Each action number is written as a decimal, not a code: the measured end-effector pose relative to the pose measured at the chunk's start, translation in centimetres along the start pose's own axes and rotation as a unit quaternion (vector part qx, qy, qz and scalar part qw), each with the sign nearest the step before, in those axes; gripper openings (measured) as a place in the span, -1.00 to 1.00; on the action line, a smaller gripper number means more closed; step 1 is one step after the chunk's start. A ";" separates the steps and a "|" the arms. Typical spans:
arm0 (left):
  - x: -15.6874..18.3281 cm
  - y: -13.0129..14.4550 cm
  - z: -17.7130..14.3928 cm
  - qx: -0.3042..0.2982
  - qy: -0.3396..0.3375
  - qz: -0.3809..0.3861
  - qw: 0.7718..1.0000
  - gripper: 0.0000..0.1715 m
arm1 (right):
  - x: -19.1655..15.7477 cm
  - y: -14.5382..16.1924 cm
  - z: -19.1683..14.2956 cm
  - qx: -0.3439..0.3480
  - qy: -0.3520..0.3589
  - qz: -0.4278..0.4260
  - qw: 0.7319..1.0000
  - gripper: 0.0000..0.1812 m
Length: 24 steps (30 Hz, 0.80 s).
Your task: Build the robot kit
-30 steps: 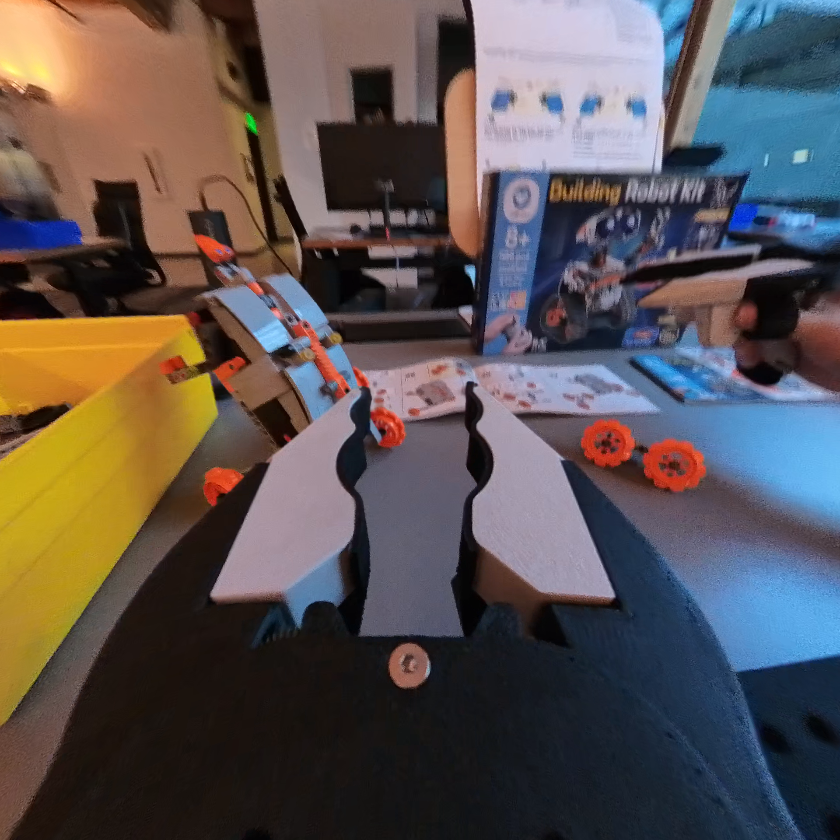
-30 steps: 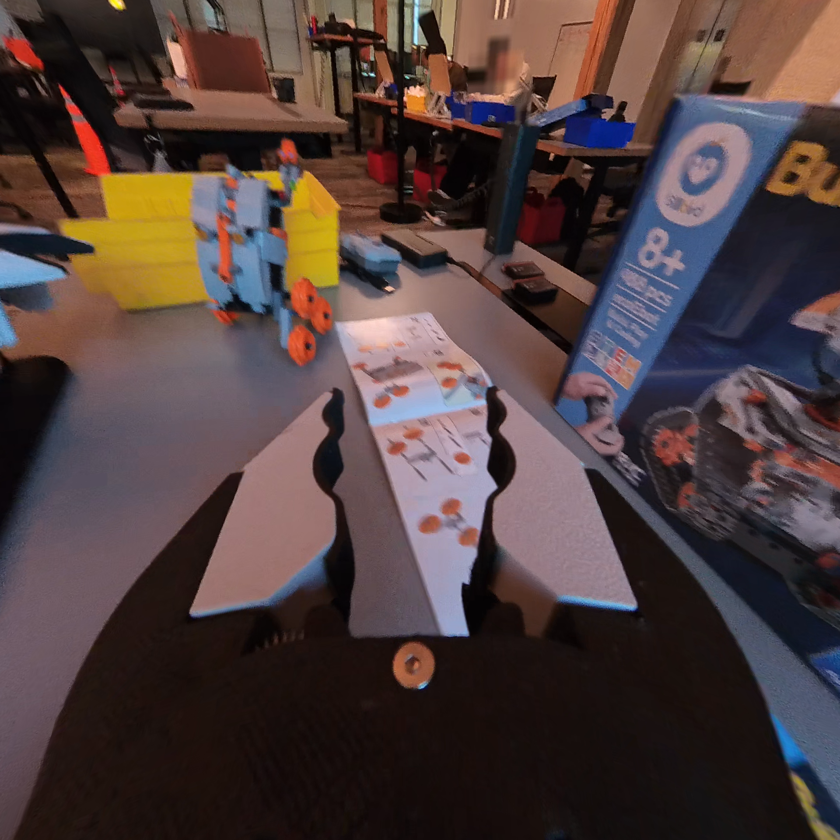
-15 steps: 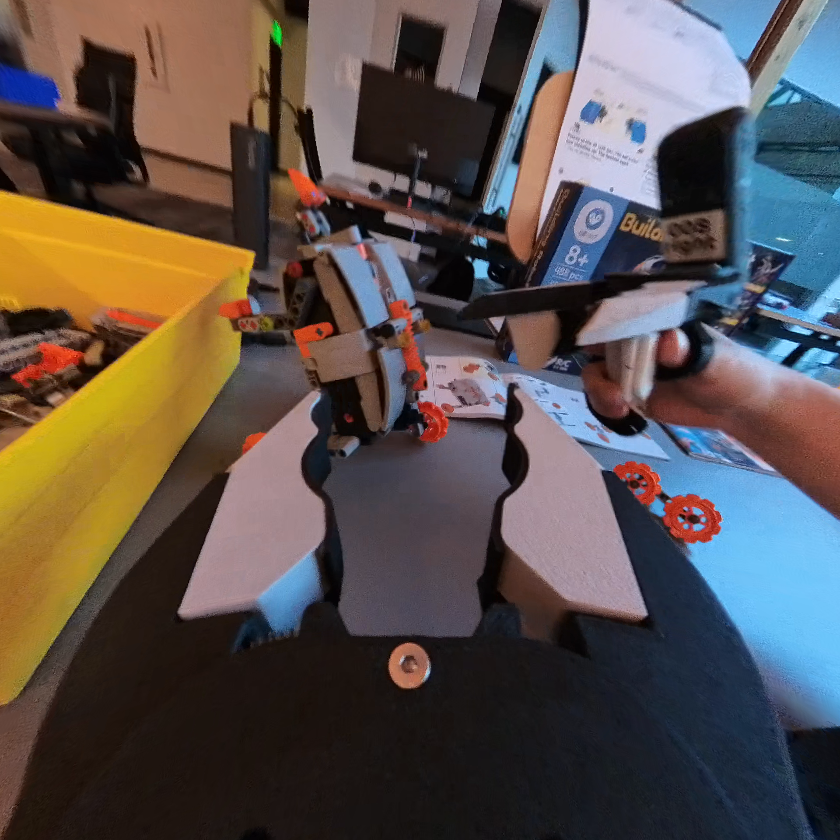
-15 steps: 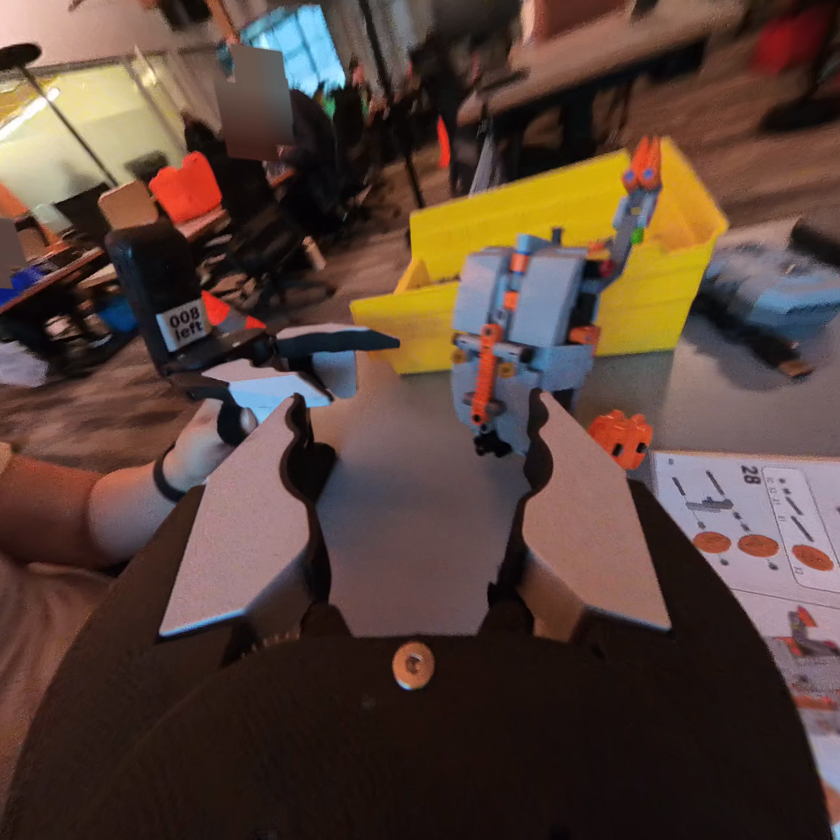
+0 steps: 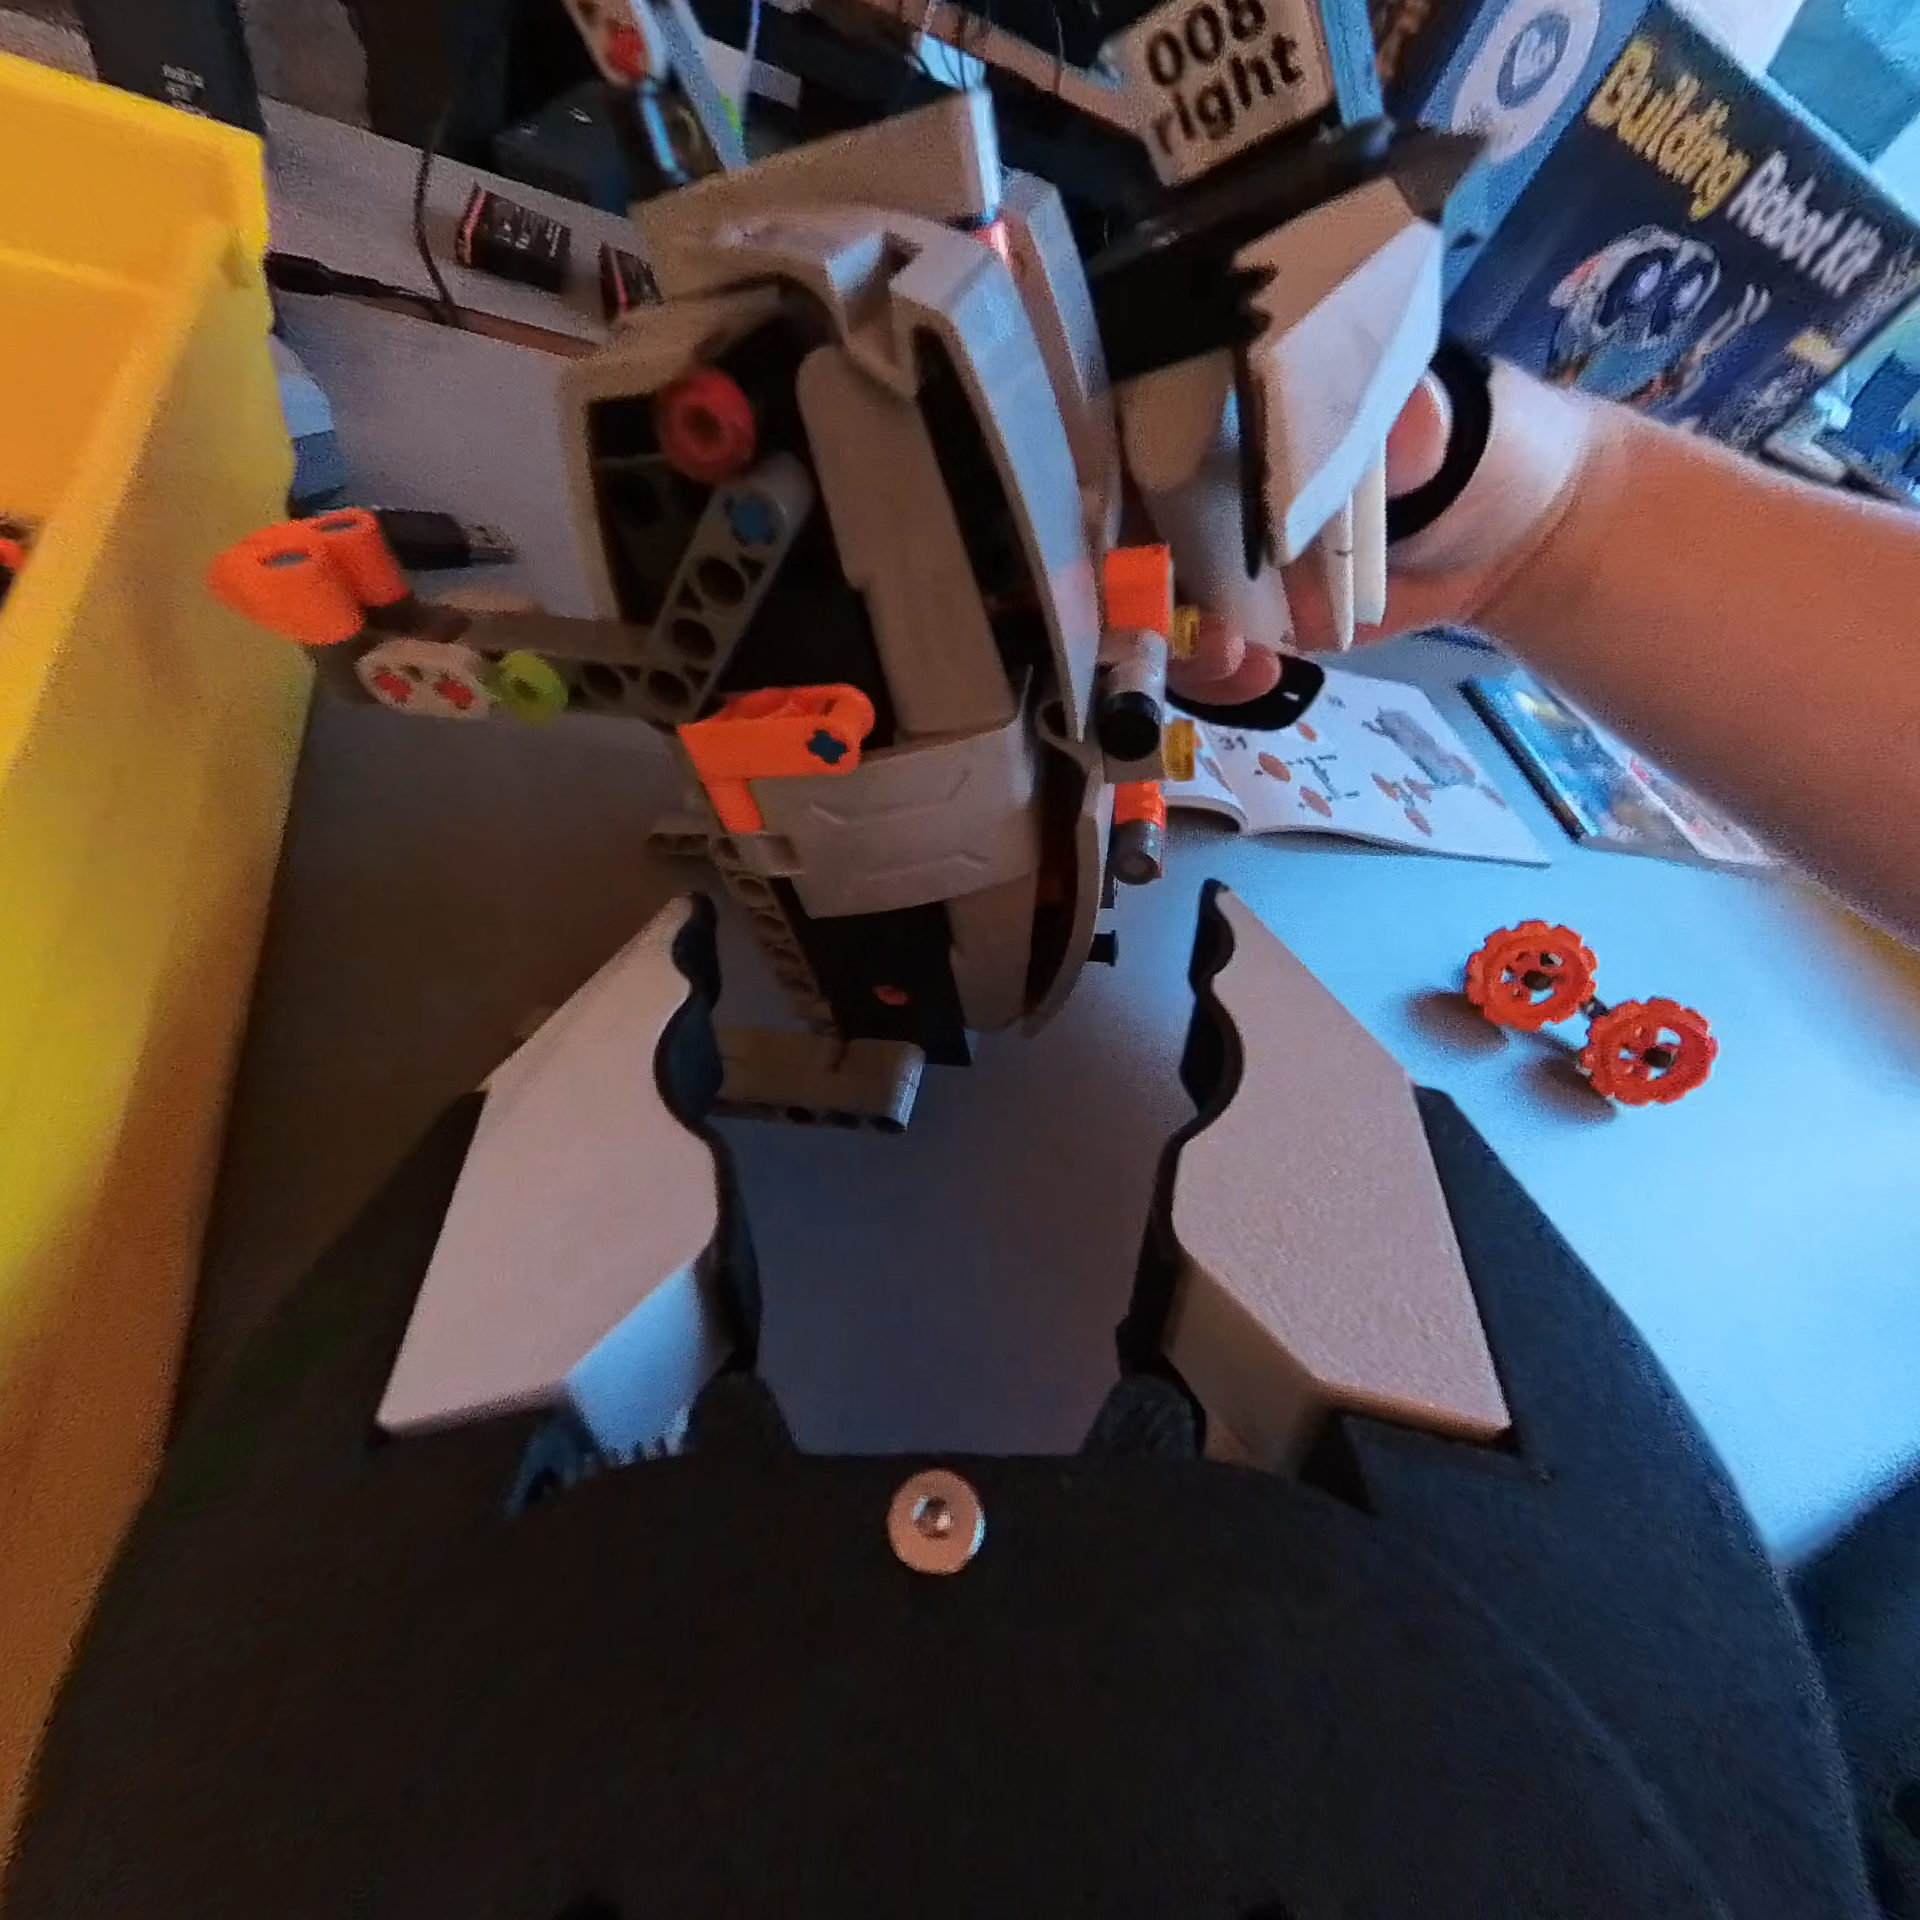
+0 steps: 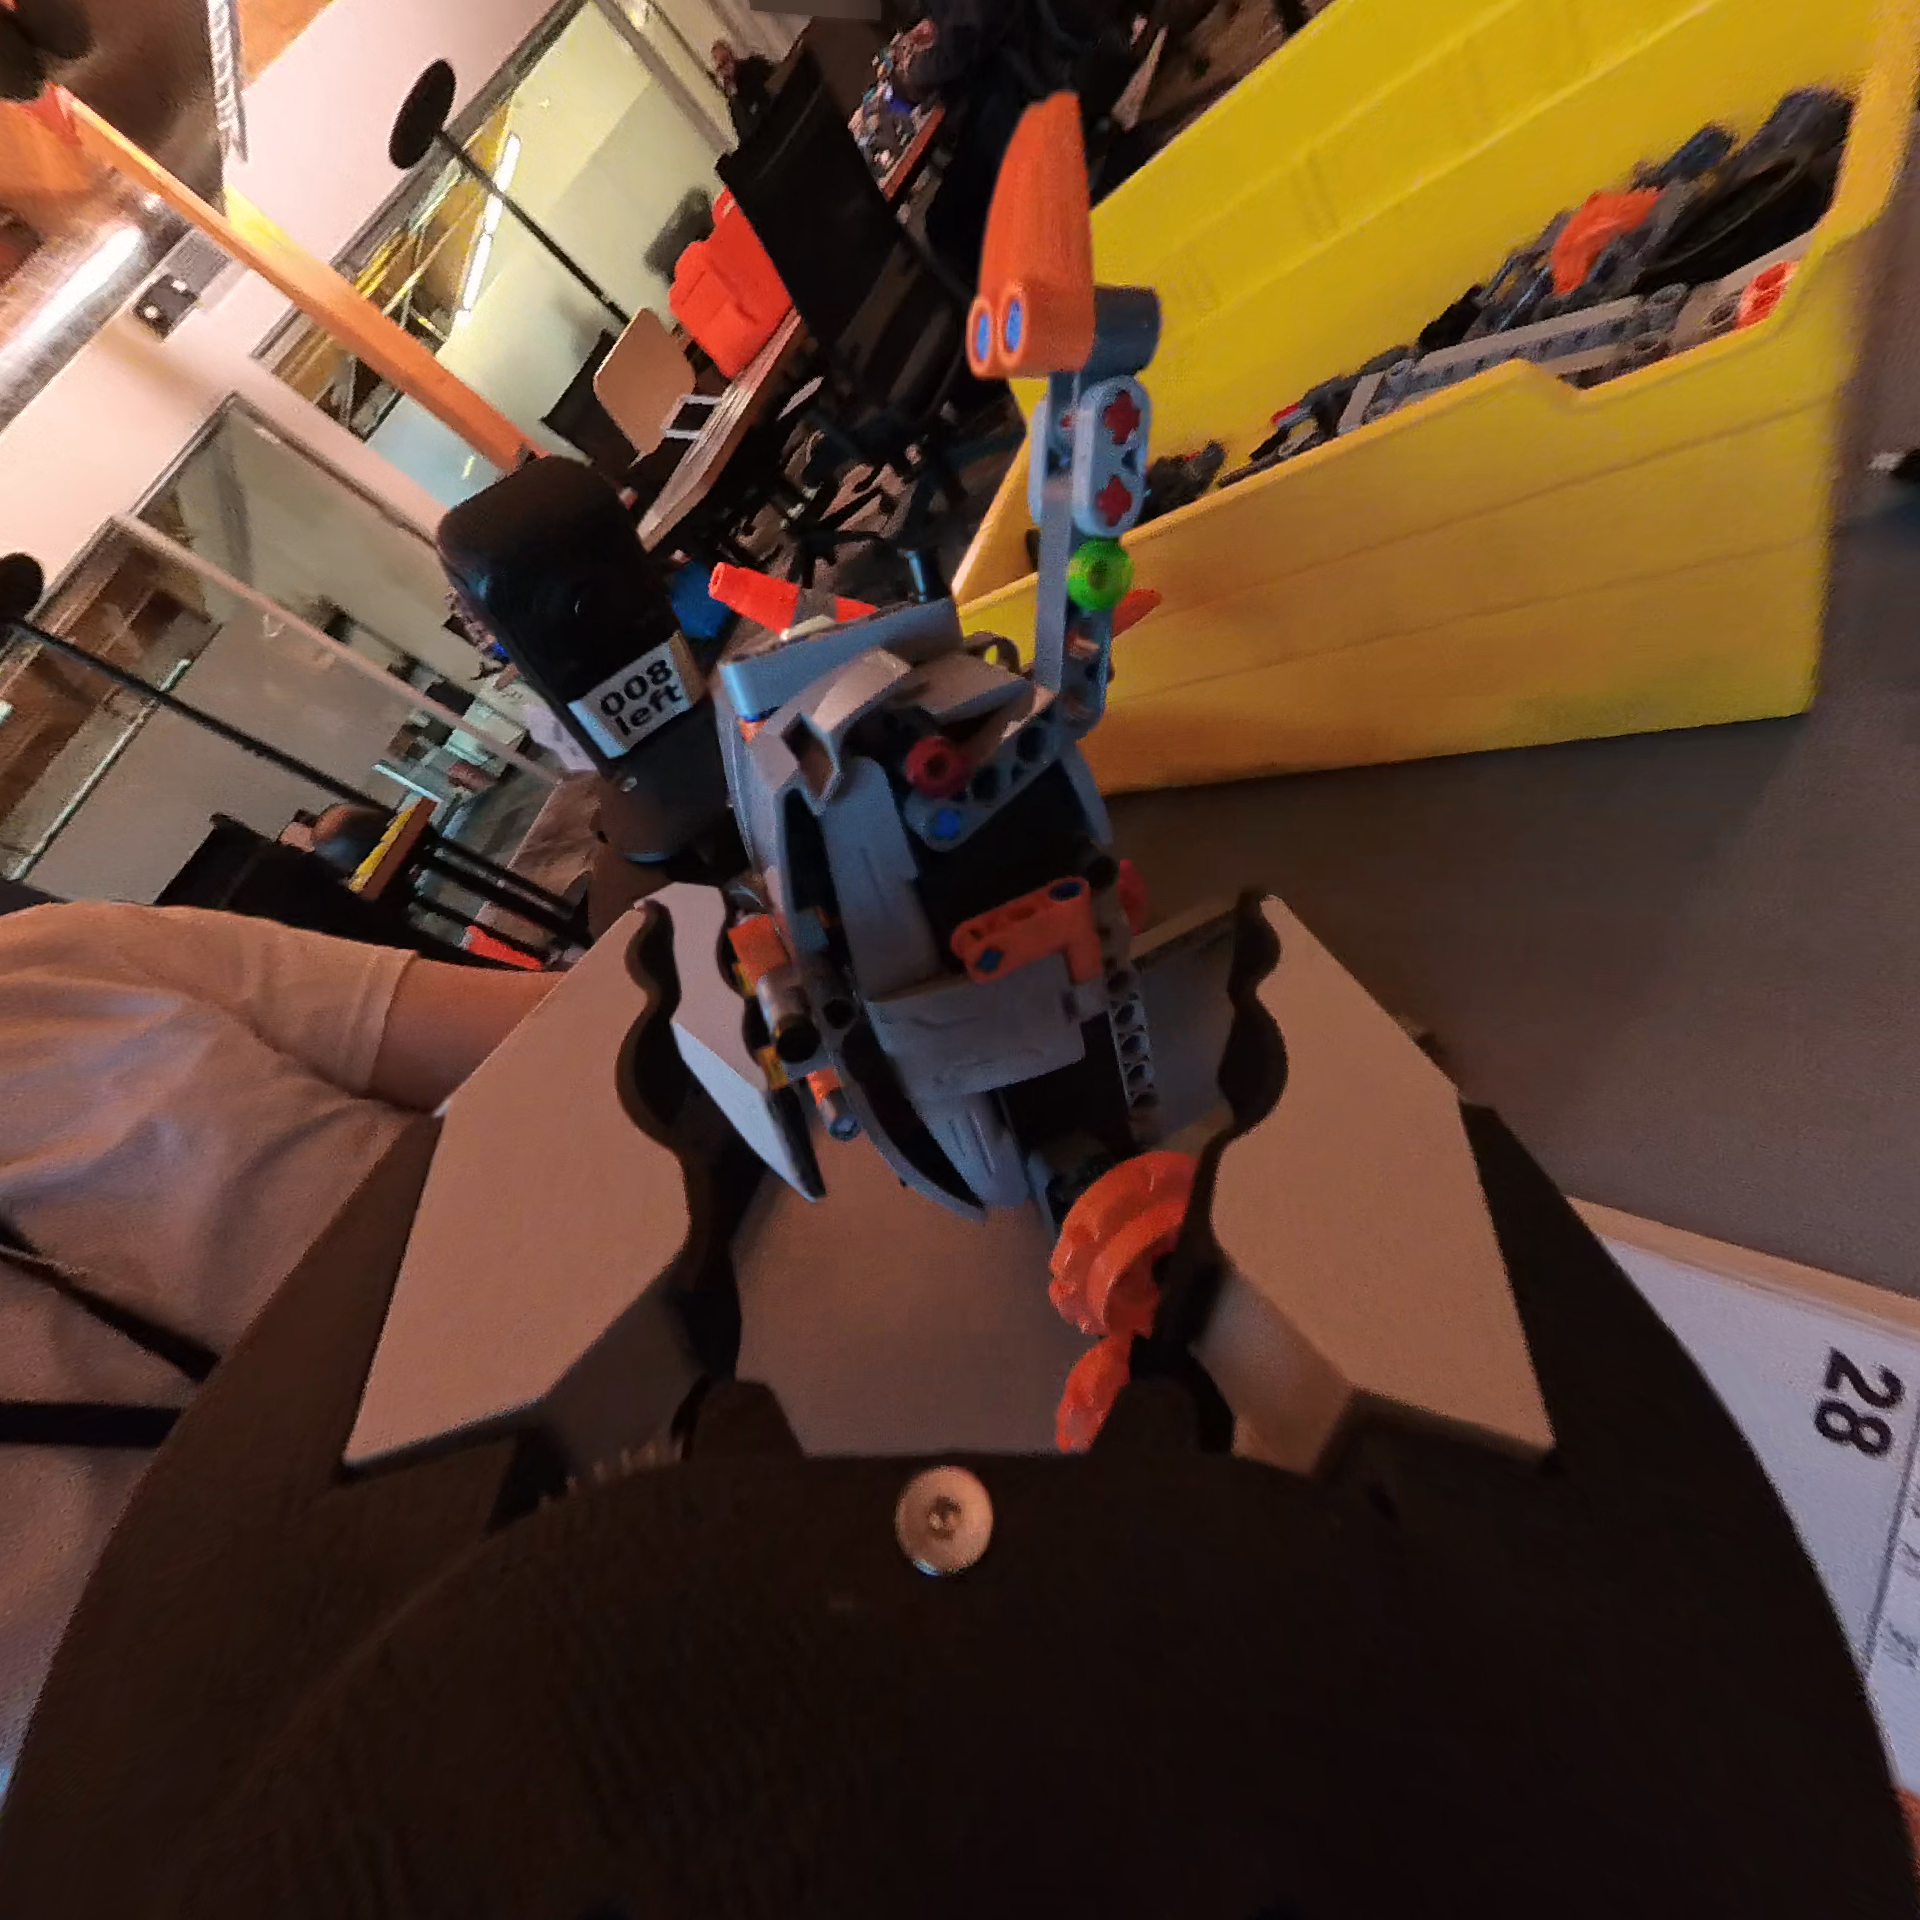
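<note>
A grey toy robot model with orange parts [image 5: 914,644] stands on the grey table [image 5: 1714,1195], next to a yellow bin. My left gripper [image 5: 945,925] is open, and the model's base sits between its fingertips, closer to the left one. My right gripper [image 6: 956,920] is open on the opposite side, with the model [image 6: 935,935] between its fingers and an orange wheel [image 6: 1122,1247] by the right finger. In the left wrist view one of the right gripper's fingers [image 5: 1340,343] shows behind the model, held by a hand. I cannot tell whether either gripper touches the model.
A yellow bin [image 5: 125,727] of loose parts stands left of the model, and it also shows in the right wrist view [image 6: 1455,623]. Two joined orange wheels [image 5: 1590,1018] lie to the right. An open instruction booklet [image 5: 1351,769] and the blue kit box [image 5: 1714,208] lie behind. The tips of one gripper are about 5 cm away from the tips of the other.
Both grippers have closed in on the model from opposite sides. The right gripper swung from the booklet to face the model. Both stayed open.
</note>
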<state>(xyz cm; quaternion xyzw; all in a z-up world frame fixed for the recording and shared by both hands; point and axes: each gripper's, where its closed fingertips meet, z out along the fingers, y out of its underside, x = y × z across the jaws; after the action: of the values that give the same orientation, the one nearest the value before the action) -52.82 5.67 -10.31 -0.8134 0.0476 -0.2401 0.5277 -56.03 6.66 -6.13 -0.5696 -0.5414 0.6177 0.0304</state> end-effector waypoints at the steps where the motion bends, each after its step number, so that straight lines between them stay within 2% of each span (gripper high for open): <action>1: 0.1 0.0 0.2 -0.003 0.005 0.007 1.000 -0.02 | 0.0 -0.1 0.3 -0.001 -0.007 0.004 1.000 0.16; 3: 0.0 -0.3 0.4 0.003 0.013 0.004 1.000 -0.08 | 0.3 -0.2 0.6 -0.002 -0.012 0.013 1.000 0.17; 7: 0.2 -0.4 0.2 0.008 0.043 -0.005 0.999 -0.09 | 0.5 -0.3 0.4 -0.002 -0.012 0.013 1.000 -0.06; 9: 0.4 -0.5 -0.2 0.008 0.062 -0.008 0.998 -0.09 | -0.6 -1.0 0.3 0.011 -0.017 -0.021 1.000 -0.29; 12: 1.0 -0.3 -0.6 0.005 0.088 -0.020 0.996 -0.10 | -1.0 -0.7 0.4 0.010 0.008 0.000 1.000 -0.28; 18: 3.1 0.2 -0.9 -0.018 0.108 0.032 0.993 -0.11 | -2.8 0.7 -0.9 0.047 0.005 -0.001 0.999 -0.29; 24: 8.6 -1.3 -0.8 -0.032 0.139 0.075 0.987 -0.10 | -7.3 1.5 -4.7 0.096 0.033 -0.024 0.995 -0.29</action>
<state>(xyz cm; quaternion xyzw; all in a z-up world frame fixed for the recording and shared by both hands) -45.82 2.70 -5.95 -0.7826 0.1890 -0.3090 0.5063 -49.16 4.25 -1.22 -0.5708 -0.4920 0.6468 0.1172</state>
